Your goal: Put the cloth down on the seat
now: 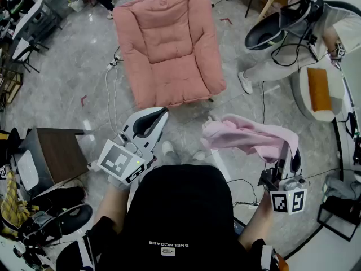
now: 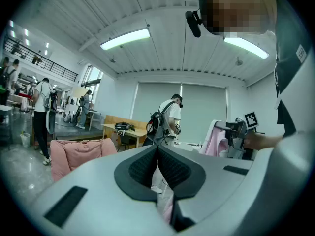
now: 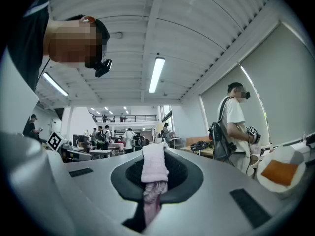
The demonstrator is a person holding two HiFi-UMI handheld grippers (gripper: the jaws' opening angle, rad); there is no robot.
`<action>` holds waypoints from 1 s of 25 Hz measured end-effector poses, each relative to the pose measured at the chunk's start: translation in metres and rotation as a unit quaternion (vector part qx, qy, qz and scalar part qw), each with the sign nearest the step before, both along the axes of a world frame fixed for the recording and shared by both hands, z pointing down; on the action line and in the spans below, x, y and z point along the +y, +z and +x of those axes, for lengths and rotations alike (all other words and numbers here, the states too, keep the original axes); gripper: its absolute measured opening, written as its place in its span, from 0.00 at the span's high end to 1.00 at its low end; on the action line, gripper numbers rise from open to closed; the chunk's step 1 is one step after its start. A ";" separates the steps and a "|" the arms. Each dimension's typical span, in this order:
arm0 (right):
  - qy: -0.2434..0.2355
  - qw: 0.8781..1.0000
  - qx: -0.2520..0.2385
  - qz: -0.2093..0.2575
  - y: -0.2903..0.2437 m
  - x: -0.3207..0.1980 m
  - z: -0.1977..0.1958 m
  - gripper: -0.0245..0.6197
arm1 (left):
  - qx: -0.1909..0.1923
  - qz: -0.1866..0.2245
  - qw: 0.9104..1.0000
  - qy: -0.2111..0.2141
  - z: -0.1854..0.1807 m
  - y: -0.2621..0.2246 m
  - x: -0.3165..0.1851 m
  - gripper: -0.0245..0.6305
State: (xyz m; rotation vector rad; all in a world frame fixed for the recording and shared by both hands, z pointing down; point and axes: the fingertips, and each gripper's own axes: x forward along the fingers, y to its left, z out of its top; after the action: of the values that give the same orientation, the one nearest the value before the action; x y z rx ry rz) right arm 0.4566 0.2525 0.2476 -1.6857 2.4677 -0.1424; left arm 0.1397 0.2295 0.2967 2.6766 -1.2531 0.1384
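Carrying: right gripper (image 1: 287, 160) pinches pink cloth (image 1: 248, 137) short of the seat (image 1: 169, 44); left gripper (image 1: 157, 117) closed, empty; next, reach over seat, release

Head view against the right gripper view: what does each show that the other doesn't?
Head view only: the pink seat on the floor ahead, the pink cloth not yet on it. Right gripper view only: its fingers pinching the cloth's edge. Both: the cloth in the right gripper, and a standing person in white.
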 end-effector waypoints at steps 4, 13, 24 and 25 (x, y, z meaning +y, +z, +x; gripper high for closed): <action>-0.023 1.000 -0.012 -0.009 0.005 -0.007 -0.018 0.90 | -0.006 -0.004 1.000 0.002 -0.001 0.000 -0.002 0.94; -0.054 0.998 -0.028 -0.003 -0.008 -0.021 -0.060 0.90 | 0.001 -0.007 1.000 -0.009 -0.020 0.003 -0.009 0.94; -0.026 0.999 -0.027 0.015 -0.034 -0.034 -0.092 0.90 | 0.003 -0.020 1.000 0.003 -0.080 0.022 -0.027 0.94; -0.018 0.999 -0.023 0.018 -0.037 -0.033 -0.094 0.90 | 0.002 -0.022 1.000 0.007 -0.087 0.025 -0.028 0.94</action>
State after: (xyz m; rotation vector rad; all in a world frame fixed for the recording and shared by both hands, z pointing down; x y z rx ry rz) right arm 0.3624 0.2194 0.2107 -1.6062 2.4530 -0.1381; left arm 0.0528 0.2018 0.3220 2.6471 -1.2163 0.1594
